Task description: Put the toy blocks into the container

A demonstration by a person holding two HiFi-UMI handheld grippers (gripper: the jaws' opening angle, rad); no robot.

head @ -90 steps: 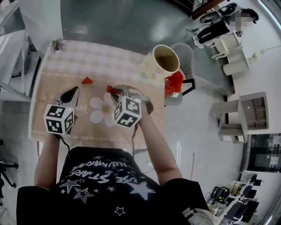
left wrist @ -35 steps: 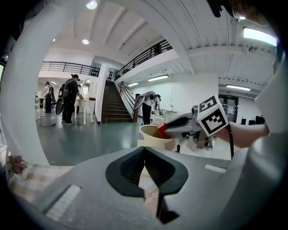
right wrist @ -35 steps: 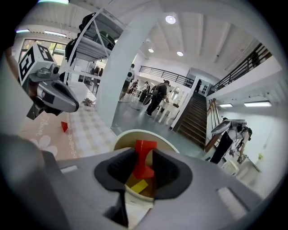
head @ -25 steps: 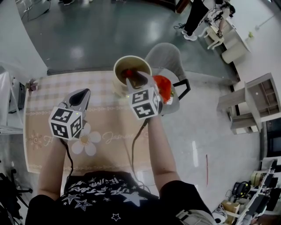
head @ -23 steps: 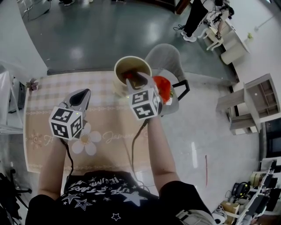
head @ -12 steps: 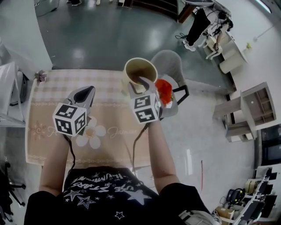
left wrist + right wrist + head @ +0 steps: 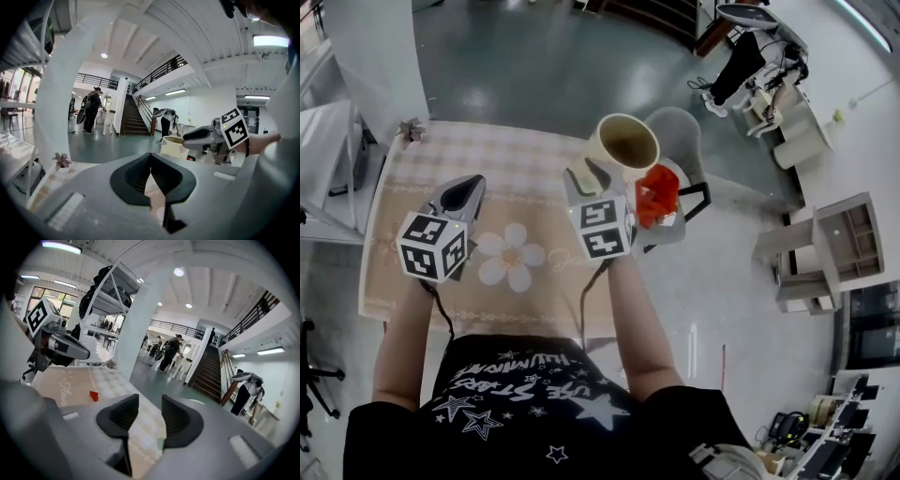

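Observation:
The cream container [image 7: 627, 145] stands at the table's far right edge; its inside looks dark and I cannot make out any blocks in it. My right gripper [image 7: 587, 174] hovers just left of and nearer than it, jaws apart with nothing between them [image 7: 150, 411]. A small red block [image 7: 93, 395] lies on the tablecloth, seen only in the right gripper view, below my left gripper [image 7: 61, 346]. My left gripper [image 7: 471, 186] is held over the table's left half, its jaws meeting at the tips [image 7: 150, 159] and holding nothing. The left gripper view shows the container [image 7: 172, 146] beside the right gripper [image 7: 201, 135].
The table [image 7: 441, 169] carries a beige cloth with a white flower print [image 7: 511, 256]. A grey chair [image 7: 680, 131] with a red bundle [image 7: 654, 195] on it stands right of the table. A small plant [image 7: 411, 129] sits at the far left corner. People stand in the background.
My right gripper has drawn back from over the container's mouth to a spot beside it, nearer to me. The left gripper has hardly moved. The head camera has shifted.

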